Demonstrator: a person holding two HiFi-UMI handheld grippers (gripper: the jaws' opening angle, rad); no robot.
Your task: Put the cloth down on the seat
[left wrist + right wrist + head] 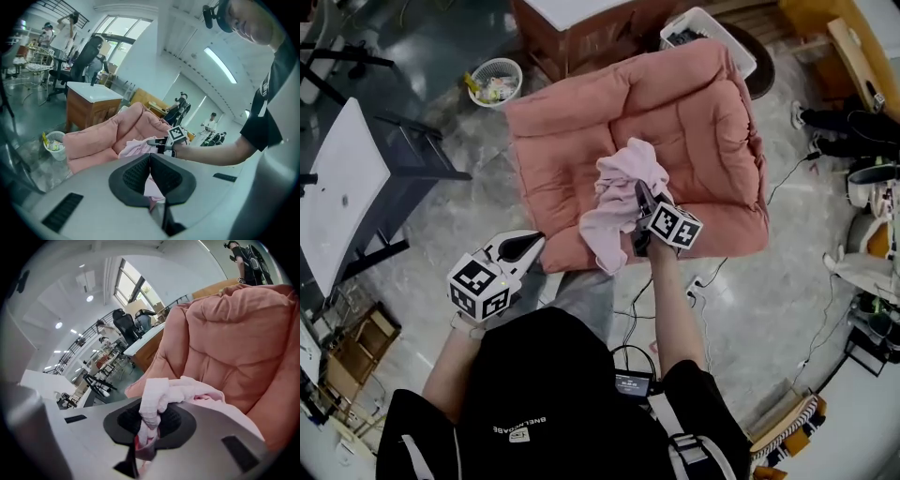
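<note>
The cloth (619, 211) hangs bunched over the seat's (712, 122) front edge, pinched in the closed jaws of the right gripper (641, 199). The left gripper (525, 246), its jaws together on nothing, sits off the seat's front corner. The placing step looks to be in hand. The next move probably calls for lowering the cloth onto the seat and releasing it.

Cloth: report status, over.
Right gripper shut on cloth, over the front of the seat. Left gripper shut, empty, off to the side. Cloth not yet released. Nothing in the way.

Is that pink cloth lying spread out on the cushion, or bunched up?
Bunched up: the cloth hangs crumpled from the right gripper, over the seat.
</note>
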